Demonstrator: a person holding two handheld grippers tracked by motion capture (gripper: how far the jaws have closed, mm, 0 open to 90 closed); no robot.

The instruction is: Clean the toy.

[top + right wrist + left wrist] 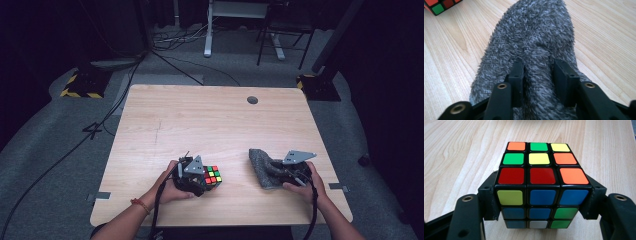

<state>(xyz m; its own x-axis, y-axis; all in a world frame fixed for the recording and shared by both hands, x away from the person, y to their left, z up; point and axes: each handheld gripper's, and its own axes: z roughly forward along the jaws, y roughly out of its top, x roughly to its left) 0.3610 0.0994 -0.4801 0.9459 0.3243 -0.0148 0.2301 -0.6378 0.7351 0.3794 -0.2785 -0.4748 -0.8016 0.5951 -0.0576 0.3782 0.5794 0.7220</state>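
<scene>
Pale wood grain covers the tabletop [210, 125], on which two things are handled near the front edge. A cube [212, 176] with coloured stickers is seen in the high view toward the front left part of the tabletop, just in from the front edge. It is clamped by the left gripper [202, 179], which is held in the left hand [172, 186]. In the left gripper view the cube [540, 185] is pressed from both sides by the black jaws, whose pads lie flat against its left and right faces; its top face shows orange, green, yellow and red squares, and its near face shows yellow, blue, green and white ones. The cube appears to rest on the wood or just above it; which cannot be told.

A grey fuzzy cloth [262, 167] is found toward the front right part of the tabletop, well apart from the cube. The right gripper [280, 172], held in the right hand [305, 182], is set at the cloth's near end. In the right gripper view a ridge of the cloth [534, 45] is seen between the two jaws, which stand parted; the left pad lies against the ridge, while a narrow gap seems to be left at the right pad, so no firm pinch is shown. A corner of the cube [439, 6] is visible at the top left of that view.
</scene>
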